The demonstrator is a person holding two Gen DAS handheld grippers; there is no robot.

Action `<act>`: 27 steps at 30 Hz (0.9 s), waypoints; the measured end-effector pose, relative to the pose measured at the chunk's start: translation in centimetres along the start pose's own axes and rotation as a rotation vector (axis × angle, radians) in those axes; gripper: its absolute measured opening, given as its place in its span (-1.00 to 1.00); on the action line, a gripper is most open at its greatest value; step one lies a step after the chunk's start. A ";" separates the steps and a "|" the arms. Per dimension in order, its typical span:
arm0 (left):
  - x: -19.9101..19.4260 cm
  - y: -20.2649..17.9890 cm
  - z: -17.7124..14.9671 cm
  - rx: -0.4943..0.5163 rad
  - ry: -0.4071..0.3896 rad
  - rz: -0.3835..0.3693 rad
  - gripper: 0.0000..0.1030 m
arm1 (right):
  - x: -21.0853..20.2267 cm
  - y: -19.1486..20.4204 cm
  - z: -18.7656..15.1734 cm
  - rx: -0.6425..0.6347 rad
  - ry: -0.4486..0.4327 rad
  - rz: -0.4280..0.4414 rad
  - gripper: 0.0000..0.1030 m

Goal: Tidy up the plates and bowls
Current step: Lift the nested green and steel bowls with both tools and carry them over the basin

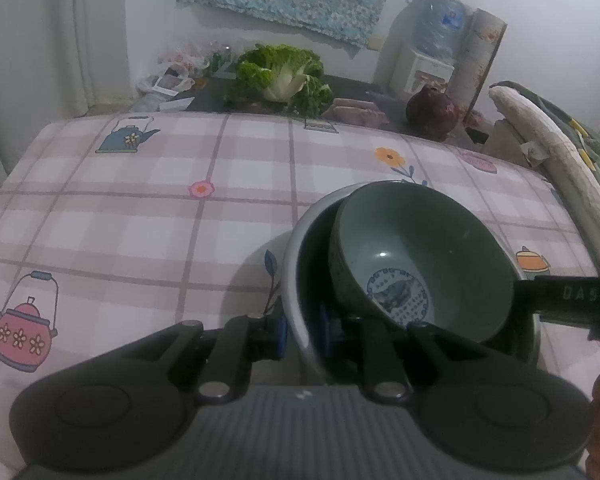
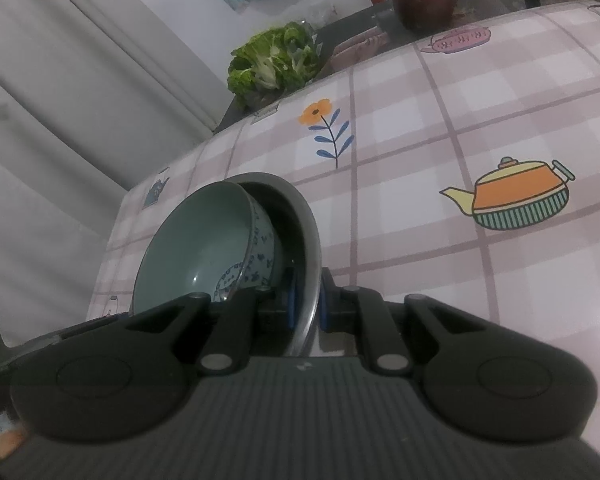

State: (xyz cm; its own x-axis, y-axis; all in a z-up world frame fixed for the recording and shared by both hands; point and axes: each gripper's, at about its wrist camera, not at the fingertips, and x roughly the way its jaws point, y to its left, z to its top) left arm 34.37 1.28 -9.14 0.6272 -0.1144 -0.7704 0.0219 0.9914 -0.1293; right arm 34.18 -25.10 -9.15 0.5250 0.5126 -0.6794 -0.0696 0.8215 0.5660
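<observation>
A grey metal bowl [image 1: 294, 276] holds a green ceramic bowl [image 1: 420, 248] that leans tilted inside it, its blue painted bottom showing. My left gripper [image 1: 305, 334] is shut on the metal bowl's near rim, one blue pad on each side. In the right wrist view the same metal bowl [image 2: 314, 236] and green bowl [image 2: 196, 240] fill the centre, and my right gripper [image 2: 309, 310] is shut on the opposite side of that rim. The right gripper's black body [image 1: 564, 296] shows at the right edge of the left wrist view. Whether the bowl's base touches the table is hidden.
The checked tablecloth [image 1: 140, 220] with teapot and flower prints covers the table. Beyond its far edge, a dark counter carries a leafy green cabbage [image 1: 284, 76], a dark red cabbage [image 1: 434, 114], plastic bags [image 1: 172, 76] and a water dispenser [image 1: 432, 48]. A padded chair back [image 1: 548, 152] stands at right, curtains [image 2: 60, 100] at left.
</observation>
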 end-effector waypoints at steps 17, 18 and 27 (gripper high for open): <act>-0.8 -0.4 0.4 0.011 -0.052 0.004 -0.68 | -0.2 0.2 0.2 -0.017 -0.032 0.011 -0.81; -0.9 -0.5 0.5 0.011 -0.054 0.004 -0.69 | -0.3 0.2 0.3 -0.021 -0.035 0.010 -0.81; -1.8 -0.6 0.6 0.009 -0.072 0.001 -0.69 | -1.1 0.7 0.4 -0.039 -0.055 0.008 -0.81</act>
State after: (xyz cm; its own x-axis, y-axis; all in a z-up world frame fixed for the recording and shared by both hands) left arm 33.68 0.90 -7.29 0.6817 -0.1086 -0.7235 0.0277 0.9920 -0.1228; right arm 33.90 -25.16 -7.80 0.5702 0.5053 -0.6478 -0.1063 0.8273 0.5517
